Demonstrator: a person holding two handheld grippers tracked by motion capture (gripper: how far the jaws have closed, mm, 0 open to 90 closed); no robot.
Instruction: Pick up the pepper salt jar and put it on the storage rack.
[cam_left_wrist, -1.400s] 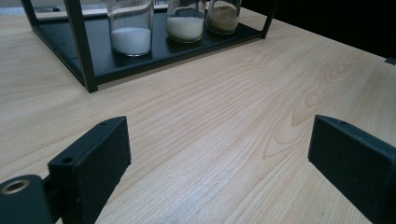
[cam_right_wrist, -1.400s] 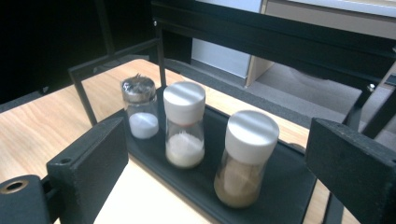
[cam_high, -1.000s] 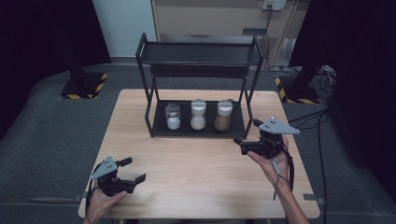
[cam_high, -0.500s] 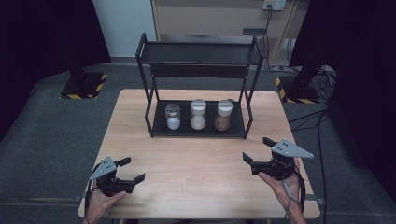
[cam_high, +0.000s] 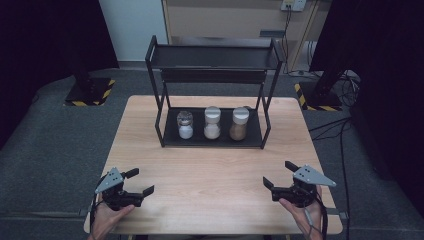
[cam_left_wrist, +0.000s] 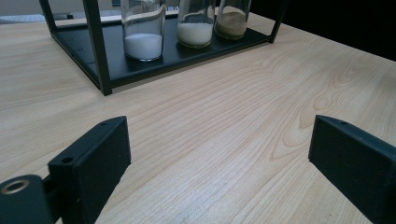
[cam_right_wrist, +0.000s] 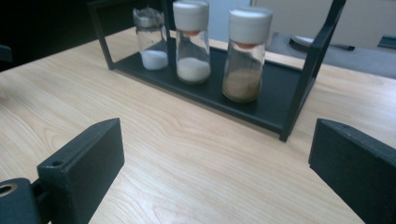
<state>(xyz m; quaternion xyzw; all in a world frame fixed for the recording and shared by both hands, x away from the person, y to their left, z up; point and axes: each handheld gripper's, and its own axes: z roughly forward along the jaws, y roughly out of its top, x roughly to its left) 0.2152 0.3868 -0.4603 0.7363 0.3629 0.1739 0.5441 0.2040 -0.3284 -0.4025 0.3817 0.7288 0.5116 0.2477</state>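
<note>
Resting low near the bottom edge of the high view, the left tongs (cam_high: 139, 182) sit at the lower left of the frame with their jaws spread wide and nothing between them, gripped by the person's left hand (cam_high: 107, 217). The right tongs (cam_high: 279, 174) sit at the lower right, likewise released and empty, held by the right hand (cam_high: 302, 214), with a grey three-cornered plate on top. Both hover over bare wood of the desk (cam_high: 210, 170), well apart from each other. Farther up, at the centre of the frame, a black two-tier rack (cam_high: 215, 60) stands on the desk. On its lower shelf three jars stand upright in a row: a clear-topped jar of white powder (cam_high: 185, 125) at the left, a white-capped jar of pale grains (cam_high: 212, 122) in the middle, and a white-capped jar of brown powder (cam_high: 238, 123) at the right. In the right gripper view the brown jar (cam_right_wrist: 245, 56) is nearest.
</note>
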